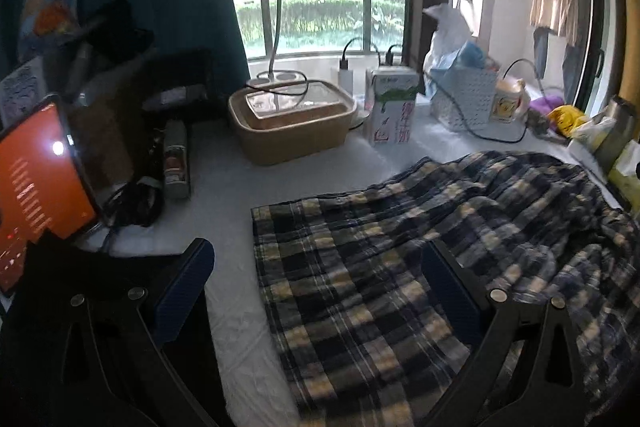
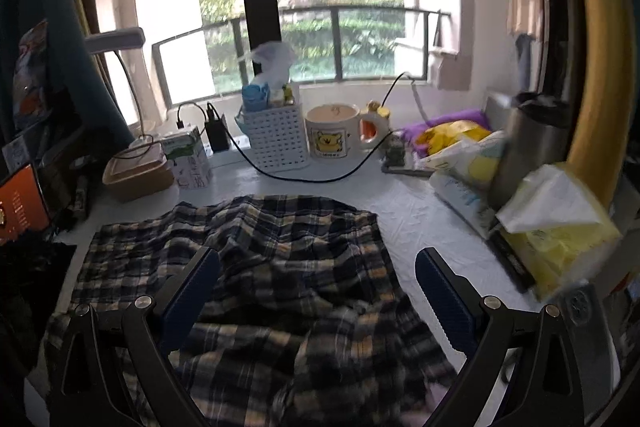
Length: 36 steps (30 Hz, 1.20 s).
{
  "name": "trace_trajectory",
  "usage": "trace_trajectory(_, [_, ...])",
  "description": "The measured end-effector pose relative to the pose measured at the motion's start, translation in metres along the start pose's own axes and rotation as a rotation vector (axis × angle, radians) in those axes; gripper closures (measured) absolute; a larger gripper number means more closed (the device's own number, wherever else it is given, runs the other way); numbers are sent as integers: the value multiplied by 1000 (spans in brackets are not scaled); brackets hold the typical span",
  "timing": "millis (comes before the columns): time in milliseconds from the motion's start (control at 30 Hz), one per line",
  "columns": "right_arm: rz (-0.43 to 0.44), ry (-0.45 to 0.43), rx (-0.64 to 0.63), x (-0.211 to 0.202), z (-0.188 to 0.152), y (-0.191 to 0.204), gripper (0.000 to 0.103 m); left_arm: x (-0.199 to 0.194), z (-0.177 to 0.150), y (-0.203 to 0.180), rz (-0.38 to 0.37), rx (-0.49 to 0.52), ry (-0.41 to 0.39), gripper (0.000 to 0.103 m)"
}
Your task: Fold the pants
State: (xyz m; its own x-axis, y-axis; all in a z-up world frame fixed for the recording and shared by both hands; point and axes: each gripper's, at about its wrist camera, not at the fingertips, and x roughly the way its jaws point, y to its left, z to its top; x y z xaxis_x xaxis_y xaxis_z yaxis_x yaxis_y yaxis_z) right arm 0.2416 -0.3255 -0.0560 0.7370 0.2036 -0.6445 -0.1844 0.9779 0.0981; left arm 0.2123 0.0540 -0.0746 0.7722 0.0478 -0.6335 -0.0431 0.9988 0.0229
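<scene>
The plaid pants (image 1: 420,267) lie rumpled on the white worktop (image 1: 224,187), spread from its middle toward the right side, with creased folds bunched at the nearer right part. In the right wrist view the pants (image 2: 280,259) fill the near half of the worktop (image 2: 420,223).

The left claw (image 1: 316,291) is spread wide and holds nothing; its right finger is over the cloth and its left finger is over bare worktop just beside the pants' left edge. The right claw (image 2: 318,291) is likewise spread and empty above the cloth.

Behind the pants stand a tan lidded box (image 1: 292,123), a carton (image 1: 390,107), a white perforated basket (image 2: 276,139) and a mug (image 2: 334,133). A tissue pack (image 2: 556,227) sits at the right.
</scene>
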Motion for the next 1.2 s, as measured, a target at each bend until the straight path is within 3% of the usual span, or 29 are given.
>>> trace_trajectory(133, [23, 61, -60, 34, 22, -3, 4, 32, 10, 7, 10, 10, 57, 1])
trace_trajectory(167, [46, 88, -73, 45, 27, -2, 7, 43, 12, 12, 18, -4, 85, 1])
trace_trajectory(200, [67, 129, -107, 60, 32, 0, 16, 52, 14, 14, 23, -14, 104, 1])
trace_trajectory(267, [38, 162, -182, 80, 40, 5, 19, 65, 16, 18, 16, -26, 131, 1])
trace_trajectory(367, [-42, 129, -325, 100, 55, 8, 19, 81, 19, 23, 17, -34, 158, 1])
trace_trajectory(567, [-9, 270, -251, 163, 69, -31, 26, 110, 20, 40, -57, -94, 231, 3])
trace_trajectory(633, [29, 345, -178, 184, 68, -47, 26, 118, 16, 43, -89, -121, 250, 12])
trace_trajectory(733, [76, 432, -133, 206, 63, -59, 27, 115, 15, 37, -48, -82, 232, 27])
trace_trajectory(767, [69, 440, -163, 208, 62, -59, 27, 113, 16, 34, -50, -61, 231, 39])
trace_trajectory(833, [65, 430, -294, 207, 60, -50, 27, 108, 14, 26, -50, -28, 224, 47])
trace_trajectory(867, [81, 439, -328, 207, 59, -48, 29, 105, 13, 22, -58, -11, 213, 62])
trace_trajectory(900, [108, 466, -352, 208, 54, -45, 43, 101, 12, 18, -77, -2, 208, 70])
trace_trajectory(933, [124, 479, -360, 210, 50, -44, 52, 99, 12, 15, -80, 7, 210, 84])
trace_trajectory(1067, [151, 417, -416, 198, 38, -33, 89, 92, 14, 6, -85, 45, 213, 94])
trace_trajectory(1200, [20, 288, -542, 179, 31, -12, 101, 93, 31, 6, -59, 65, 183, 95])
